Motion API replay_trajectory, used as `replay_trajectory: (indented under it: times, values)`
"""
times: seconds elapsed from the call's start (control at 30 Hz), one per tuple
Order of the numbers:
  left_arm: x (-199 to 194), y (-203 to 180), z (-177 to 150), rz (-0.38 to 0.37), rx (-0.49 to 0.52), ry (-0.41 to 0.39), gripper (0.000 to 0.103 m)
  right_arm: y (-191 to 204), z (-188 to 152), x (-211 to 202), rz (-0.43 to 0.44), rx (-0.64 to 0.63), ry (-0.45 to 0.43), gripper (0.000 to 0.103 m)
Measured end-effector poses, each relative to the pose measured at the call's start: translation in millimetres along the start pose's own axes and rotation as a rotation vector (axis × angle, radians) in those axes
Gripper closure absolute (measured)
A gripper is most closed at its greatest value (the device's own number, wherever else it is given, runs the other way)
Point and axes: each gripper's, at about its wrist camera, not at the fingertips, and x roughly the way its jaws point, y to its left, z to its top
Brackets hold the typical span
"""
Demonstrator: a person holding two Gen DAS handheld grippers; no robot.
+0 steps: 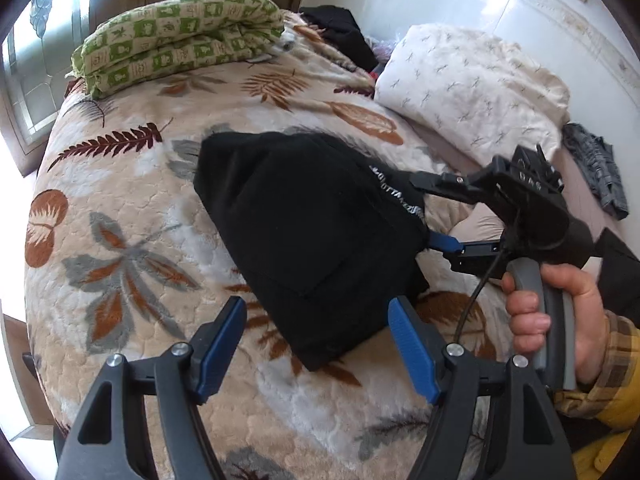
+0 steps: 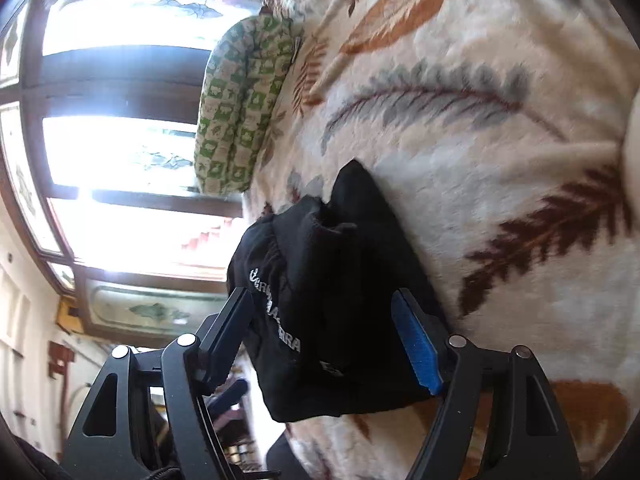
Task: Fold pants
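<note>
The fingers (image 1: 404, 344) of the left gripper (image 1: 316, 344) stand wide apart with the near corner of the black pants (image 1: 308, 232) lying between them, the pads pressing on nothing. The right gripper (image 2: 328, 344) is spread wide too; its fingers (image 2: 416, 344) straddle the waistband end of the bundle, and whether a pad touches the cloth cannot be told.

The pants lie on the bed, on the leaf-patterned blanket (image 1: 132, 216), already doubled into a compact thick packet with the lettered waistband at the right gripper's end. The folding looks largely done; what may remain is one more fold or a final tidying and squaring of the edges.

The left wrist view shows the whole packet from above, the person's right hand (image 1: 560, 312) on the other gripper's handle with a plaid cuff, the green checked quilt (image 1: 176, 36) at the far edge, a white folded duvet (image 1: 476, 84) and dark clothes beyond. The right wrist view, rolled sideways, shows instead the packet's end-on layers and the lettering close up, plus the bright window (image 2: 132, 148) behind the bed.
</note>
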Motion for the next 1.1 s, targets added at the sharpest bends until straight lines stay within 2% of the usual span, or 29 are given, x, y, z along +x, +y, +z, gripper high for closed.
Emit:
replay_trajectory:
  times: [0.03,0.07,0.1,0.17,0.2,0.23,0.3,0.33,0.4,0.47,0.53,0.63,0.67,0.77,0.9,1.0,1.07,1.1]
  values:
    - [3,3,3,-0.001,-0.025,-0.004,0.028,1,2,6,-0.004,0.001,0.018,0.032]
    - [7,11,9,-0.016,-0.079,-0.012,0.028,1,4,10,-0.001,-0.003,0.033,0.051]
    - [9,19,13,-0.034,-0.142,-0.019,0.028,4,6,13,0.005,-0.013,0.044,0.078]
    - [12,42,22,-0.097,-0.295,-0.047,0.028,15,5,6,-0.008,-0.069,0.021,0.082]
    - [15,50,25,-0.111,-0.345,-0.054,0.028,29,1,-2,-0.017,-0.139,-0.001,0.083]
    - [19,55,28,-0.109,-0.379,-0.052,0.028,36,-3,-4,-0.031,-0.178,-0.014,0.083]
    - [31,57,35,-0.086,-0.382,-0.033,0.028,50,-18,-16,-0.073,-0.252,-0.044,0.083]
    - [37,55,37,-0.066,-0.372,-0.016,0.028,54,-27,-20,-0.114,-0.298,-0.060,0.083]
    - [54,49,37,-0.027,-0.346,0.038,0.027,57,-50,-22,-0.252,-0.415,-0.089,0.083]
    - [80,43,30,0.038,-0.311,0.122,0.023,43,-65,-7,-0.376,-0.471,-0.044,0.083]
    - [94,43,21,0.033,-0.321,0.147,0.014,14,-66,12,-0.441,-0.416,0.032,0.082]
    - [91,46,18,0.027,-0.329,0.121,0.013,-3,-54,4,-0.380,-0.275,0.050,0.074]
    - [87,45,19,0.029,-0.311,0.108,0.014,1,-47,-4,-0.371,-0.247,0.039,0.067]
    - [64,42,23,0.033,-0.264,0.052,0.019,20,-32,-28,-0.355,-0.264,-0.022,0.030]
    - [38,45,27,-0.002,-0.256,-0.014,0.019,39,10,-39,-0.351,-0.309,-0.044,0.029]
    - [39,44,34,-0.057,-0.281,-0.019,0.019,20,50,-11,-0.279,-0.221,0.057,0.029]
    - [47,39,33,-0.040,-0.257,0.011,0.019,1,60,6,-0.193,-0.126,0.130,0.029]
    - [55,35,32,-0.017,-0.234,0.036,0.019,-11,61,17,-0.150,-0.066,0.168,0.039]
